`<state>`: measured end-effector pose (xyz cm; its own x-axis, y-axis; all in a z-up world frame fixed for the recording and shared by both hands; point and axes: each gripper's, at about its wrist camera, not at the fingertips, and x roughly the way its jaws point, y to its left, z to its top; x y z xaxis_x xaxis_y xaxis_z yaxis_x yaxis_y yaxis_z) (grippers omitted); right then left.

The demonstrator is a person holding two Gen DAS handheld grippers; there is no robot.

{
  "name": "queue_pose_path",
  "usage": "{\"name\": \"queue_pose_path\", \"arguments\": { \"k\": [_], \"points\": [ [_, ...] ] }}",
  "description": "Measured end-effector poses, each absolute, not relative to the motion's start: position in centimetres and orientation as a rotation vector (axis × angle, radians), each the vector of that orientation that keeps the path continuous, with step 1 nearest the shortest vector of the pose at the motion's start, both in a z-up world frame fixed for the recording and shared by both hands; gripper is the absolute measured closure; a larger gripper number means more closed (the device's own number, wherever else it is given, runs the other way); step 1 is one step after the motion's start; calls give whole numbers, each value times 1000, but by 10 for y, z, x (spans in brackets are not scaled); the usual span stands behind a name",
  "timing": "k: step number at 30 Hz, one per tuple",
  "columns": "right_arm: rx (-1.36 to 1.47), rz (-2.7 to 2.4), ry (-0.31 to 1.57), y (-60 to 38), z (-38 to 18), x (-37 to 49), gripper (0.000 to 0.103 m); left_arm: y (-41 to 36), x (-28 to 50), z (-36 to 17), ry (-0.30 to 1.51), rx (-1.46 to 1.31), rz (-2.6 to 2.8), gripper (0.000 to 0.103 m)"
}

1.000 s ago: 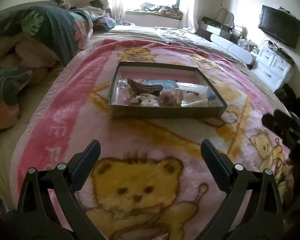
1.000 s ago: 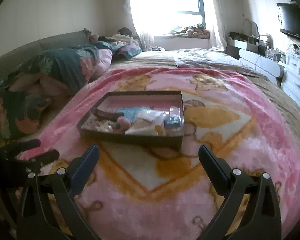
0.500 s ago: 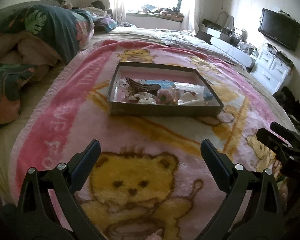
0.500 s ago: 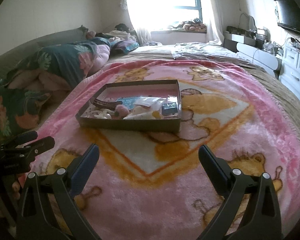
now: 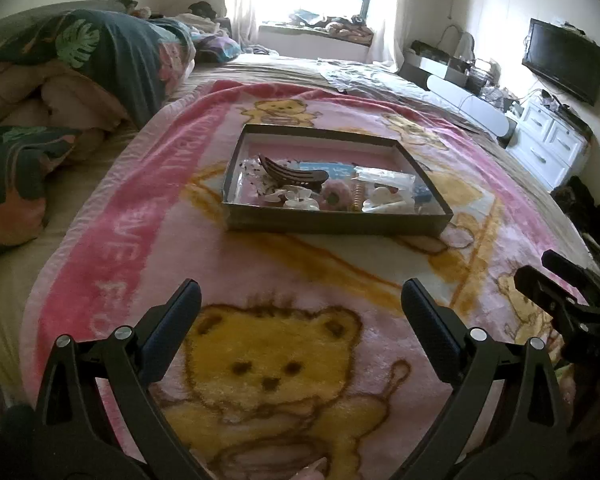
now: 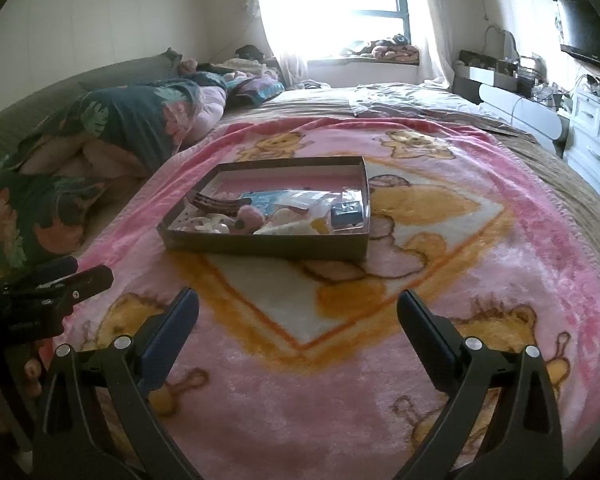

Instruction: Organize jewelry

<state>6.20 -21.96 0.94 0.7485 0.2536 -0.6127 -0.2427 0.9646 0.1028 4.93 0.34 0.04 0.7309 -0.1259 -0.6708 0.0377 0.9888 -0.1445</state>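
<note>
A shallow dark box lies on a pink teddy-bear blanket on the bed. It holds a brown hair claw, white clips, a pink fluffy piece, a blue card and clear packets. My left gripper is open and empty, hovering short of the box. My right gripper is open and empty, also short of the box. Each gripper shows at the edge of the other's view.
A folded floral quilt is piled at the left of the bed. A white dresser and a wall TV stand at the right. A window is behind the bed.
Both grippers have drawn back and risen slightly, so the box looks a little farther off. The jaws have stayed open and nothing was picked up.
</note>
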Motion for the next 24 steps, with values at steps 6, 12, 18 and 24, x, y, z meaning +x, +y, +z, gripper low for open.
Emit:
{"name": "queue_pose_path", "arguments": {
  "k": [6,12,18,24],
  "points": [
    [22,276,679,-219,9,62,4,3,49,1,744,-122,-90,9],
    [26,278,682,-219,8,62,4,3,49,1,747,-122,-90,9],
    [27,283,684,-220,8,63,4,2,49,1,749,-119,-91,9],
    [28,283,685,-220,8,63,4,3,49,0,754,-117,-93,9]
  ]
}}
